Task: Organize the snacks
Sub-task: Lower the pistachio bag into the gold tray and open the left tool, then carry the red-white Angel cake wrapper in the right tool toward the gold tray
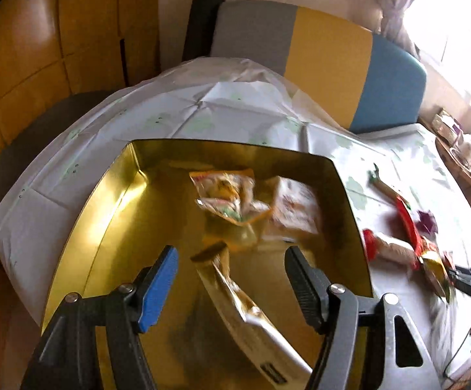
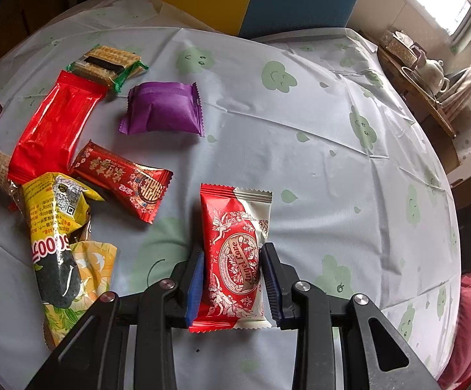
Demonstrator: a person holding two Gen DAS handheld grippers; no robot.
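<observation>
In the left wrist view, my left gripper point(image 1: 230, 260) is open above a gold tin box point(image 1: 112, 208). A gold-and-white snack packet point(image 1: 251, 318) lies between and below the fingers, not gripped. Two blurred packets point(image 1: 229, 201) lie deeper in the box. In the right wrist view, my right gripper point(image 2: 234, 256) is shut on a red-and-white "Angel Love" packet point(image 2: 235, 260), just above the tablecloth. To its left lie a yellow packet point(image 2: 60, 234), a dark red packet point(image 2: 121, 178), a bright red packet point(image 2: 53, 126), a purple packet point(image 2: 164, 109) and a cracker pack point(image 2: 108, 61).
The table has a white cloth with green prints point(image 2: 333, 162). A chair back in grey, yellow and blue point(image 1: 326, 61) stands behind it. A side table with a teapot point(image 2: 433, 71) is at the far right. More snacks point(image 1: 407, 240) lie right of the box.
</observation>
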